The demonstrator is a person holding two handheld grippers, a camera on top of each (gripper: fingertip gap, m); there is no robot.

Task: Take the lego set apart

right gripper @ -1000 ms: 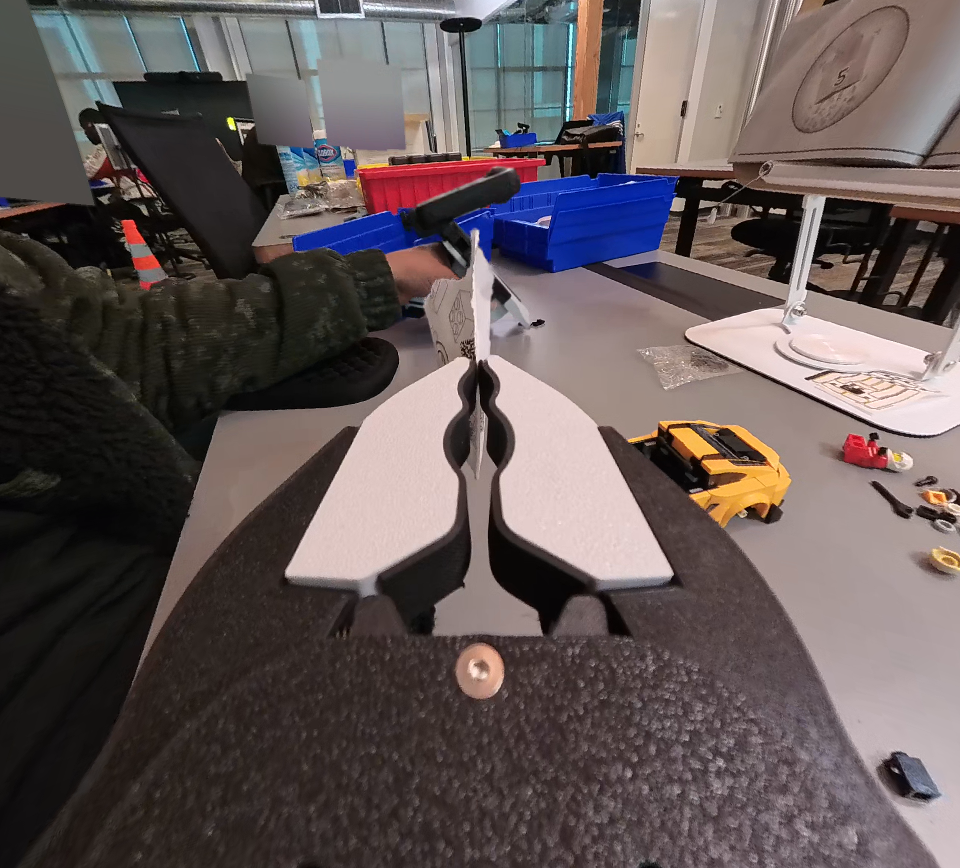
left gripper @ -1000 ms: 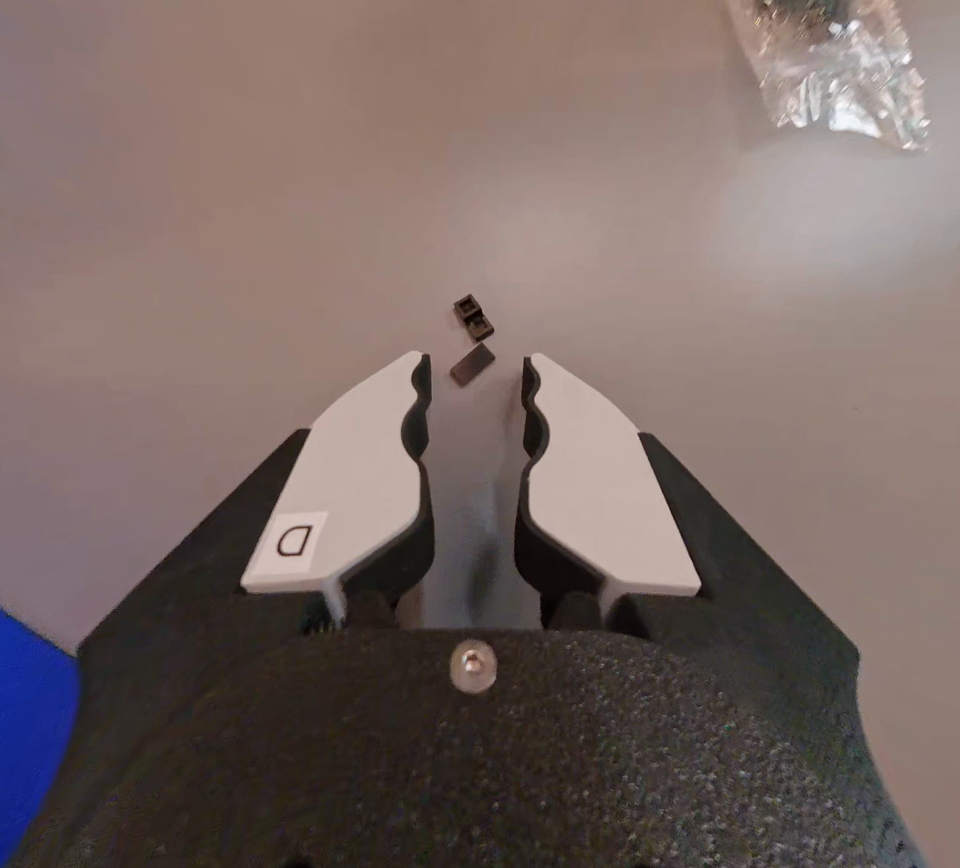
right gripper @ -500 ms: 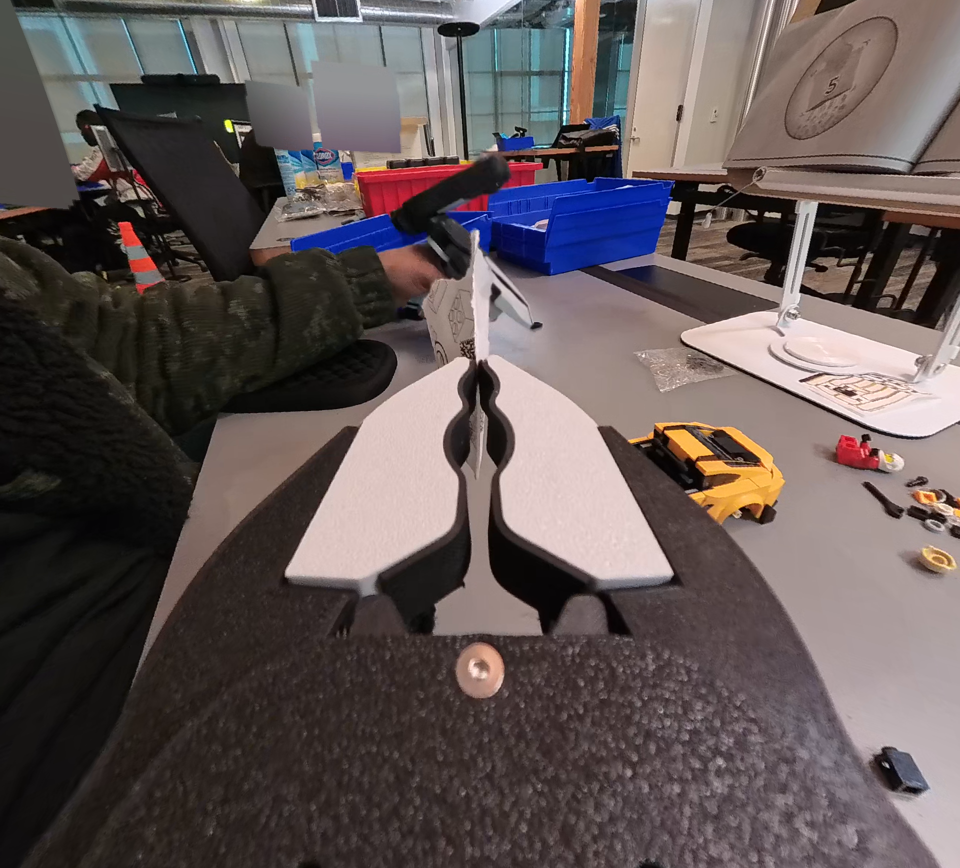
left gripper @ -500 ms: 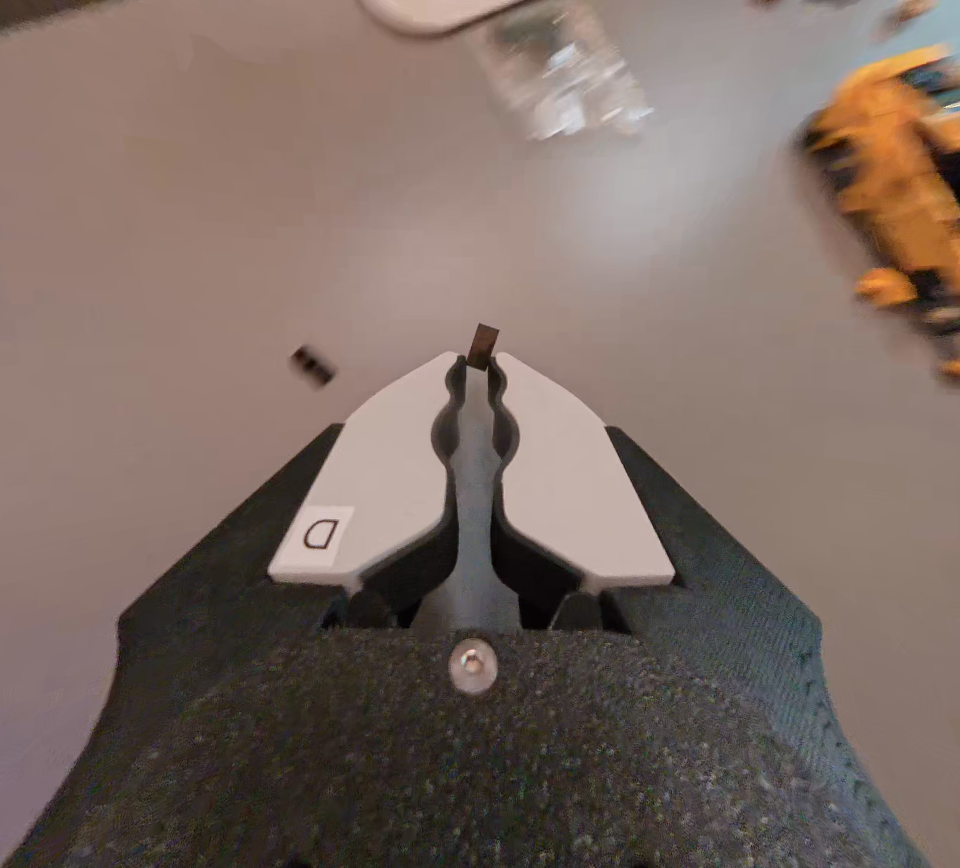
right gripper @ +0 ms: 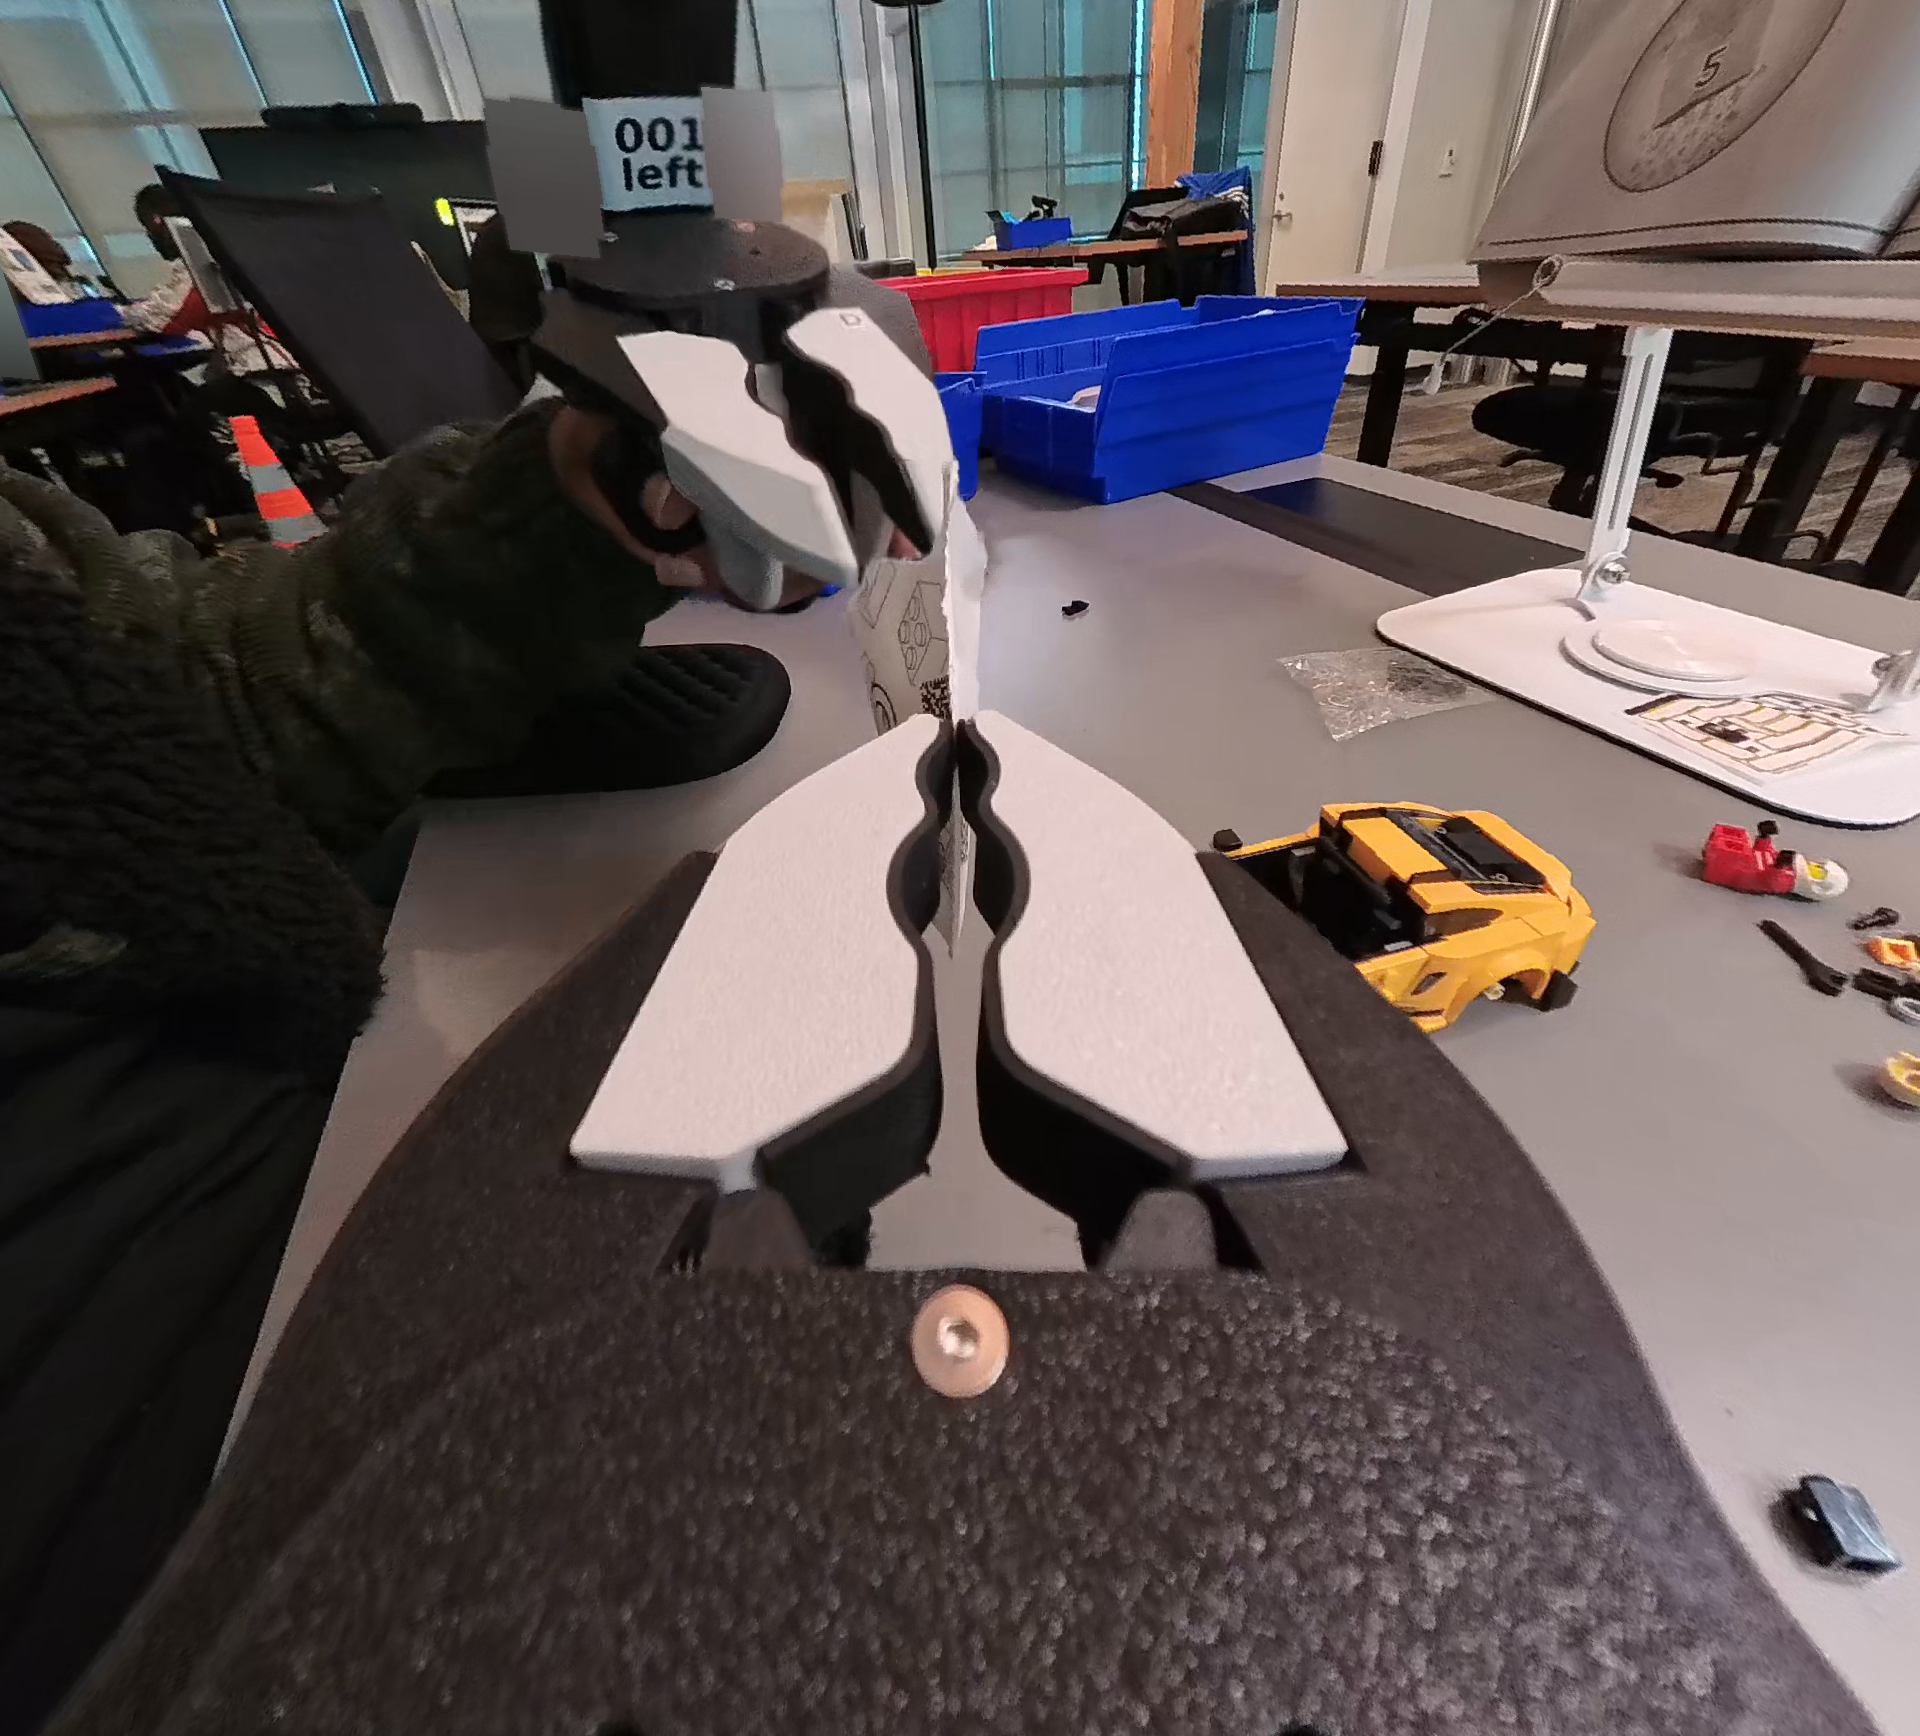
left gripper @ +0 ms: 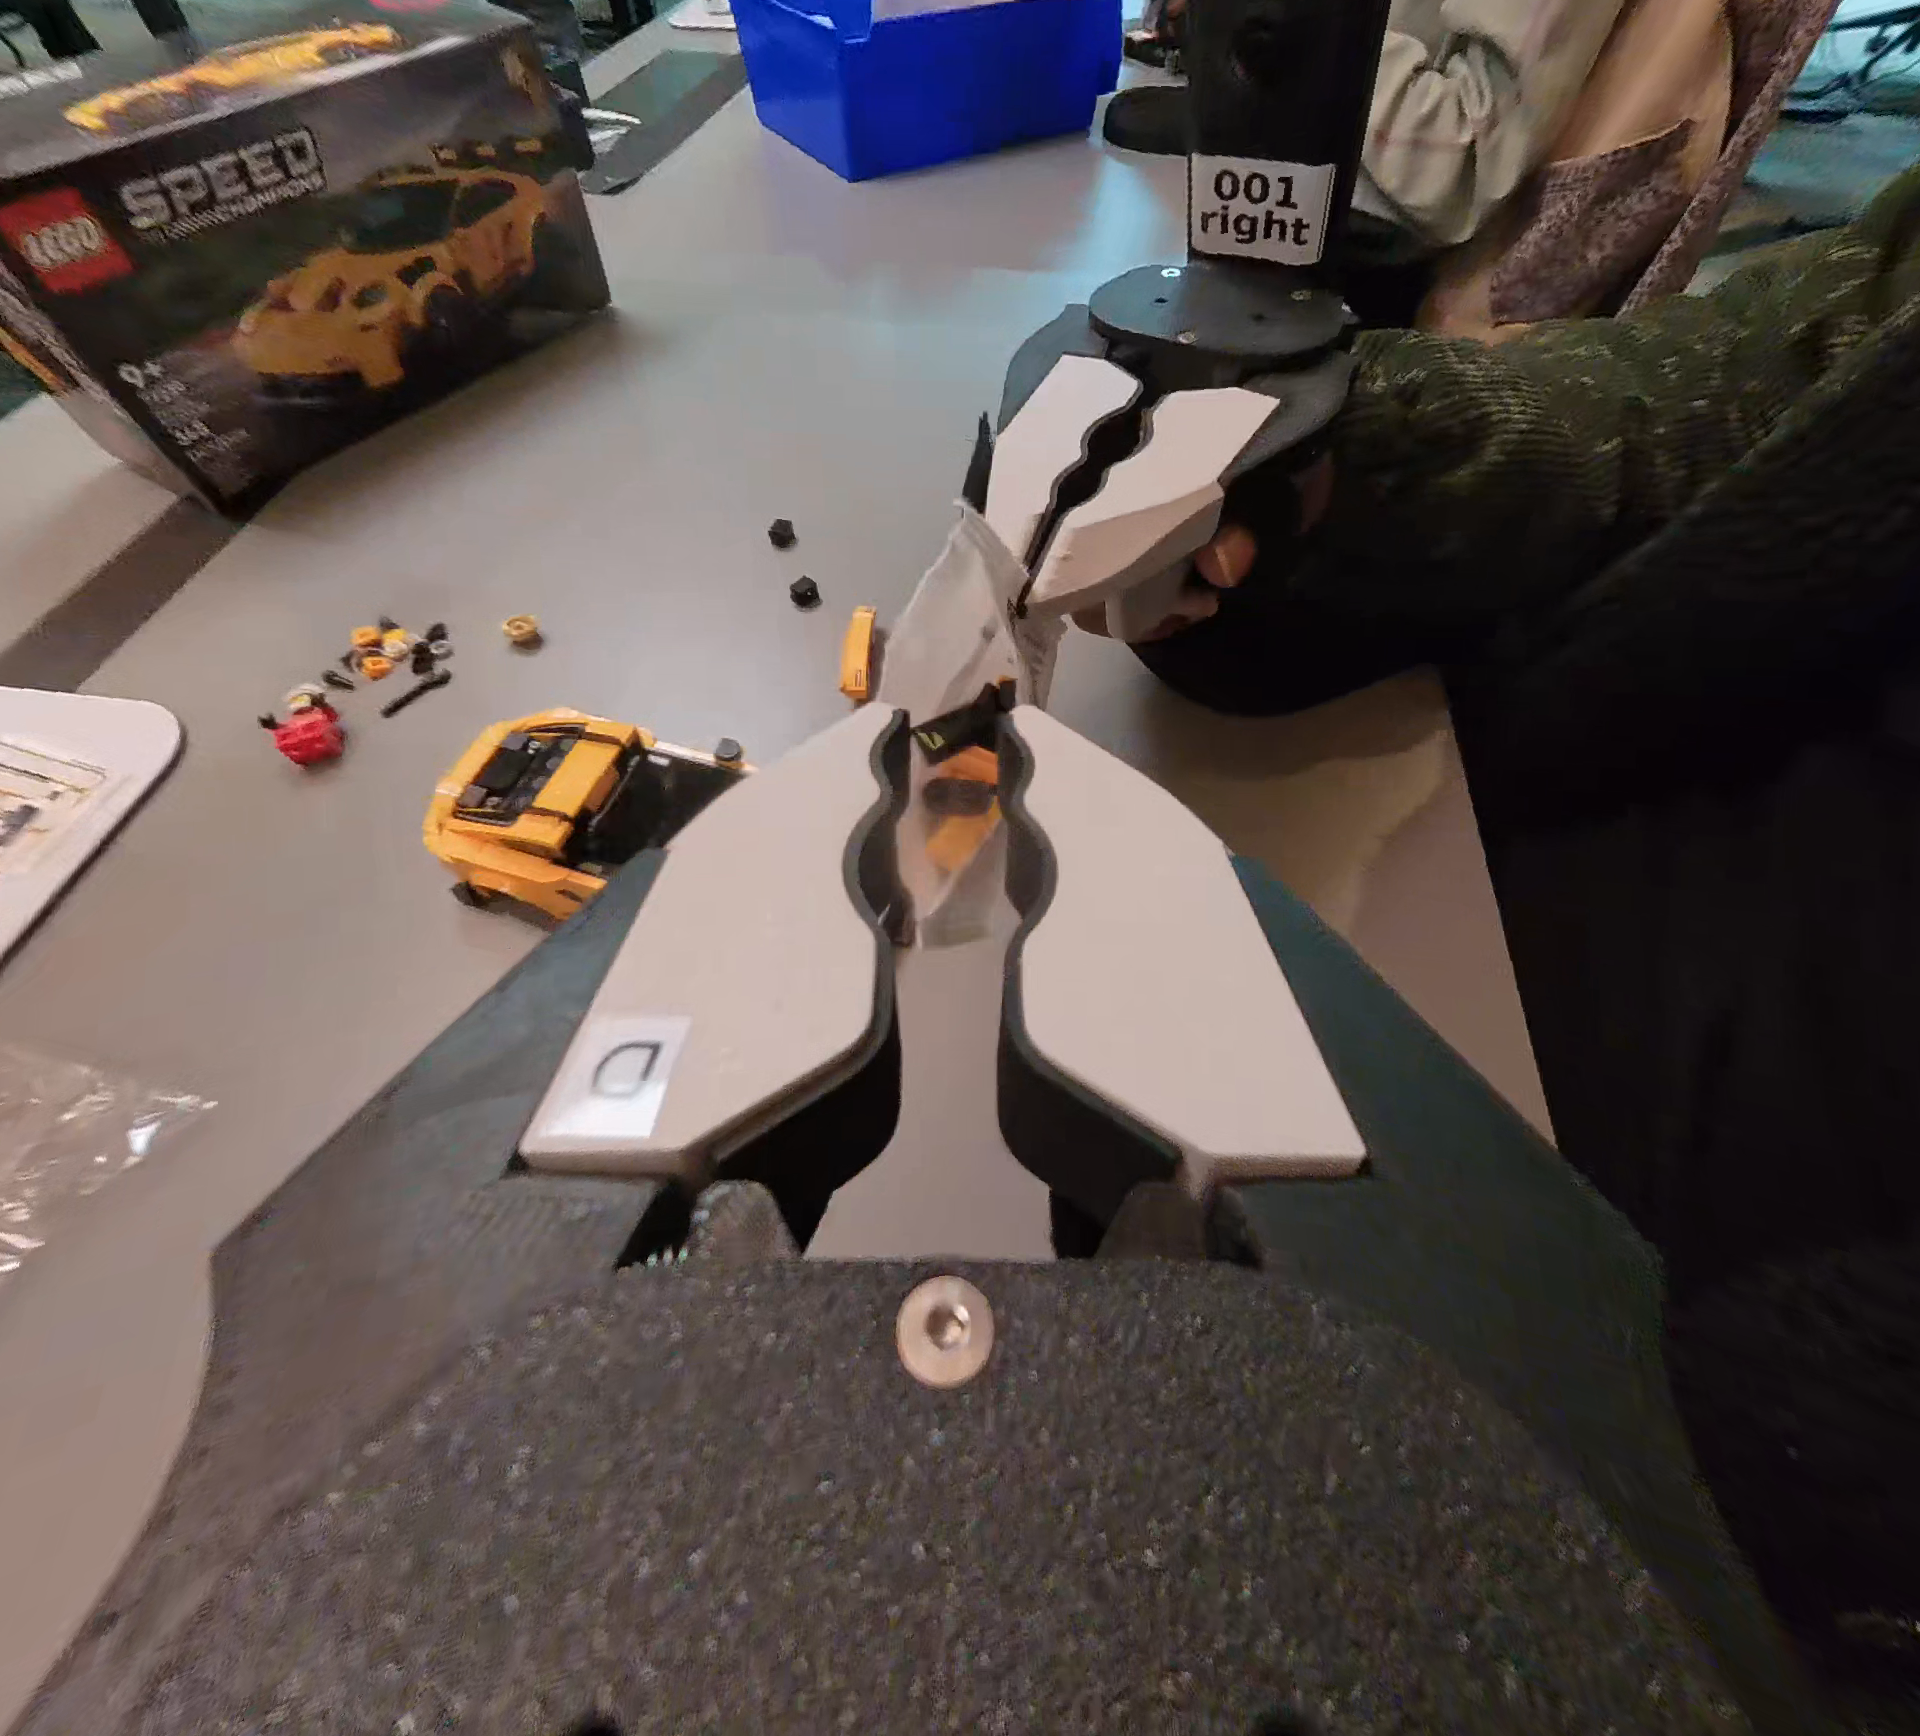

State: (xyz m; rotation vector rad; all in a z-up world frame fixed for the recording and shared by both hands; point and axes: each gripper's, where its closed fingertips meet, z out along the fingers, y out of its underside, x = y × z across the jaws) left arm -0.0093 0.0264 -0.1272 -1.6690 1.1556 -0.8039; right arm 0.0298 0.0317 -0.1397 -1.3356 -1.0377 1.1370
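The partly stripped yellow lego car point(left gripper: 540, 803) sits on the grey table; it also shows in the right wrist view point(right gripper: 1455, 897). My right gripper point(right gripper: 956, 725) is shut on the edge of a white paper bag point(right gripper: 914, 637) and holds it upright. In the left wrist view that gripper point(left gripper: 1023, 606) pinches the bag point(left gripper: 945, 616) from the right. My left gripper point(left gripper: 948, 720) hovers at the bag's mouth, jaws a little apart, nothing pinched between the tips. Yellow and black pieces show inside the bag. From the right wrist view the left gripper point(right gripper: 899, 543) points down into the bag.
The lego box point(left gripper: 291, 232) stands at the far left, a blue bin point(left gripper: 925, 65) behind. Small loose parts point(left gripper: 395, 647) and a red piece point(left gripper: 307, 736) lie left of the car. A white stand base point(right gripper: 1662, 678), a clear plastic bag point(right gripper: 1371, 684) and a black piece point(right gripper: 1839, 1530) lie right. There is about 5 cm between the tips of the two grippers.
My left gripper closed on a small dark tile on the table, swung over to the bag mouth, and its jaws have parted; the tile no longer shows between the tips. The right gripper kept holding the bag.
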